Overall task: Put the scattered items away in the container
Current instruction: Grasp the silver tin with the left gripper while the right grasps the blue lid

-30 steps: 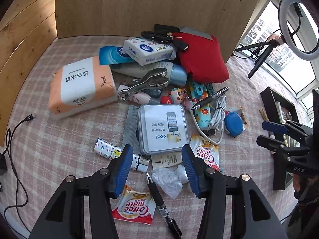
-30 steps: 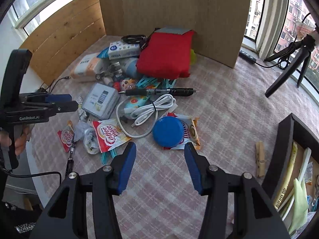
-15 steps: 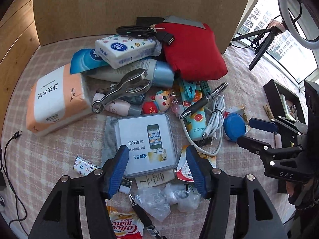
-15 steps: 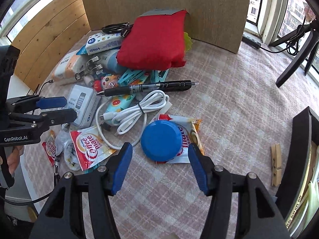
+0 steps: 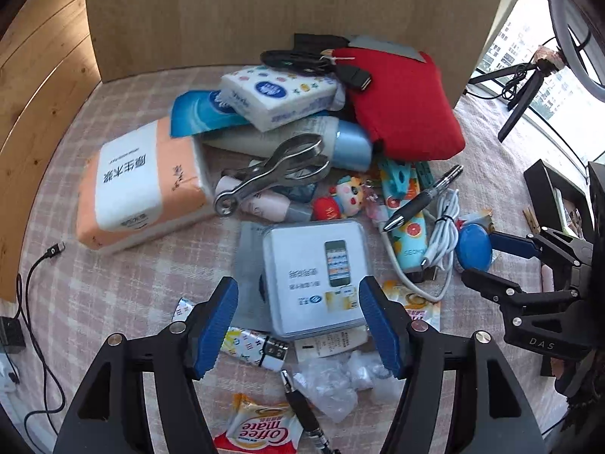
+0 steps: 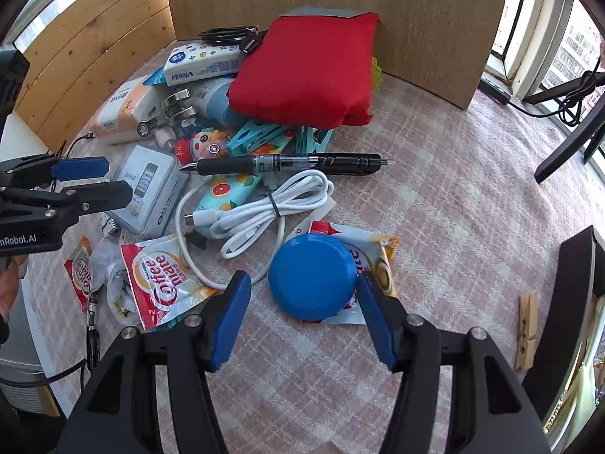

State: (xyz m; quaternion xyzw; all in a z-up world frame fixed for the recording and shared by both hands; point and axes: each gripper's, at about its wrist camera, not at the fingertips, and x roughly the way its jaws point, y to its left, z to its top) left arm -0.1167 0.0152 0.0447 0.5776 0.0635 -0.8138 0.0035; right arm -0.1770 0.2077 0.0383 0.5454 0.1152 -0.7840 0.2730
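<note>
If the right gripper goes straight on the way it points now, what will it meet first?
Most likely the round blue plastic disc, lying between the open fingers of the right gripper on a Coffee-mate sachet; depth is uncertain.

On the counter [image 6: 453,196] the pouch [image 6: 306,72] lies at the back against the board [image 6: 340,3], tissue packs [image 5: 276,94] to its left. Before it lies the pen [image 6: 283,162], then the cable [image 6: 264,208] — and nearest, the disc [image 6: 312,278] on a sachet [image 6: 378,261]. The tin [image 5: 314,276] sits left of the cable; the container [image 6: 571,302] stands far right, a peg [image 6: 526,336] beside it.
</note>
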